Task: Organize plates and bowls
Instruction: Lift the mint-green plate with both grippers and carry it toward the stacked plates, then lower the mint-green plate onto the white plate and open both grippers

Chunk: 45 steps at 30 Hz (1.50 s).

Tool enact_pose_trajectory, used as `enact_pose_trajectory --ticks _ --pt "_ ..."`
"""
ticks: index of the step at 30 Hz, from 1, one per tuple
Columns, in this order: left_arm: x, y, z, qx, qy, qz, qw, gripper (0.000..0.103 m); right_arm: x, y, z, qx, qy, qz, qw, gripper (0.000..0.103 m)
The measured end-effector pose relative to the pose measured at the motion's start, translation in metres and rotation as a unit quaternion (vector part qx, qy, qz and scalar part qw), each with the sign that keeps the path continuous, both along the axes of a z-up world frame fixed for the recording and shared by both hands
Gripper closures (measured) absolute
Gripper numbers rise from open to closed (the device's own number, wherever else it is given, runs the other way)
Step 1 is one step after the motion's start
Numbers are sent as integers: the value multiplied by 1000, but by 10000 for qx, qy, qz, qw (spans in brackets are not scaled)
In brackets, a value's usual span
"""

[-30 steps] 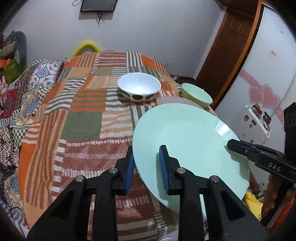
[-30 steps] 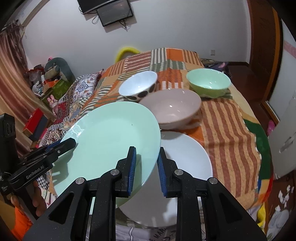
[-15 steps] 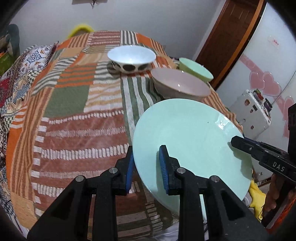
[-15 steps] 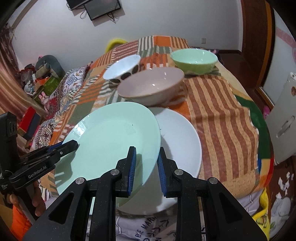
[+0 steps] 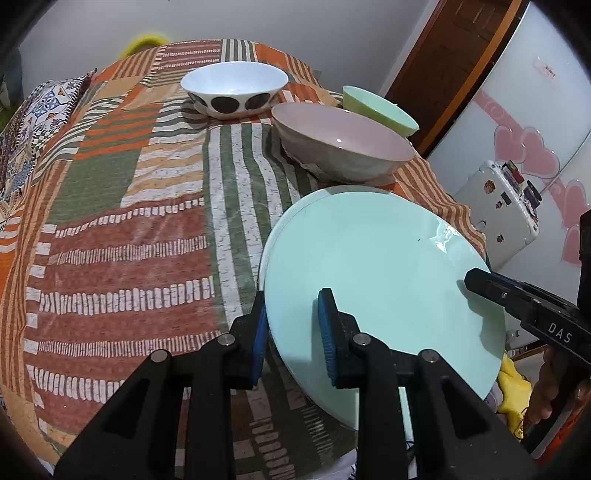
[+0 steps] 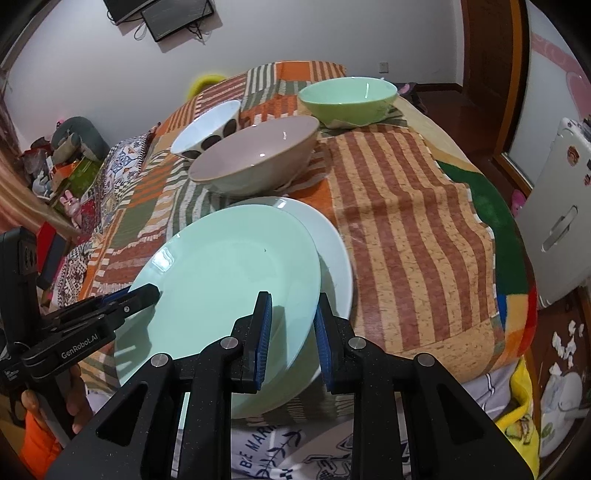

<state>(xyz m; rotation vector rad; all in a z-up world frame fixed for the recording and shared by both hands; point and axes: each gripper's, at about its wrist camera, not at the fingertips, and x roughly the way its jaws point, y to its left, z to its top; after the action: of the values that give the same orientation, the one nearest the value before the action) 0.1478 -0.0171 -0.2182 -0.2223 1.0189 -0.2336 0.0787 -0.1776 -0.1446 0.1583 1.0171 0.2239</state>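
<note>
Your left gripper [image 5: 291,332] and right gripper [image 6: 291,332] both clamp the mint green plate [image 6: 225,280] by opposite rims, just over the white plate [image 6: 332,251] on the patchwork blanket [image 5: 122,229]. Behind stand the pink bowl [image 6: 258,158], then the spotted bowl [image 5: 234,90] and the green bowl [image 6: 349,98].

Bed cover: striped patchwork blanket [image 5: 122,206] in orange, green, rust and cream.
Wall: dark monitor [image 6: 177,18] mounted high, cables hanging below.
Right side: white fridge [image 5: 524,122] with pink hearts, wooden door [image 5: 443,70] beside it.
Left side: cluttered toys [image 6: 70,147].
Far end: yellow object [image 5: 146,40].
</note>
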Motion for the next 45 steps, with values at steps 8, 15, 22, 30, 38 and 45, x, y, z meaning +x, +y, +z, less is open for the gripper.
enact_pose_trajectory --ticks 8,15,22,30,38,45 --pt "8 -7 -2 92 2 -51 9999 77 7 -4 -5 -34 58 -40 10000 82" --pt "13 -8 -3 138 -26 -39 9999 77 12 -6 -6 -7 50 -40 10000 82" --pt "15 -7 -4 142 -19 -57 9999 77 13 -4 -6 -24 89 24 10000 80" --pt "17 -7 -4 177 -31 -58 9998 77 16 3 -5 -367 117 225 9990 80" --pt "16 -8 -4 207 -77 -68 9997 77 16 2 -5 -393 157 286 9987 80" --pt "16 -8 -4 217 -96 -77 9997 77 15 4 -4 -456 177 338 9982 80"
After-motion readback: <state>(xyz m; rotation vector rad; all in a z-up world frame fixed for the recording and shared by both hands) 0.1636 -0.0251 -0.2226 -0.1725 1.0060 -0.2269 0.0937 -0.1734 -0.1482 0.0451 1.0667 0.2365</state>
